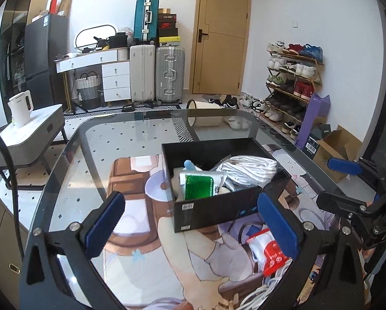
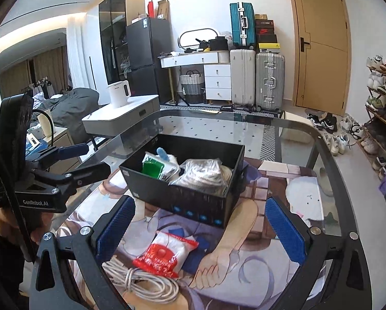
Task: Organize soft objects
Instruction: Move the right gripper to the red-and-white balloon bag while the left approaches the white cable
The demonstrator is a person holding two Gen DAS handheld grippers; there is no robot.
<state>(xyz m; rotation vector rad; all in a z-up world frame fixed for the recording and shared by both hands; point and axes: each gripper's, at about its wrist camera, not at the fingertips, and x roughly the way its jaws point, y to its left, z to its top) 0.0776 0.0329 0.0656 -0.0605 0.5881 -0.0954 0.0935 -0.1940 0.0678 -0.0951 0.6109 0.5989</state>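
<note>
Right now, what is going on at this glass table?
A person holds two grippers, both open and empty, over the glass table. The left gripper and right gripper face a black box already holding a green packet and bagged white rope. A red-and-white packet and coiled cable remain outside it.

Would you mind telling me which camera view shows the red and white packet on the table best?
The right wrist view: the red and white packet lies whole and unobstructed on the mat, beside the coiled cable. In the left wrist view the same packet sits low at the right, partly hidden behind one blue pad of the left gripper.
</note>
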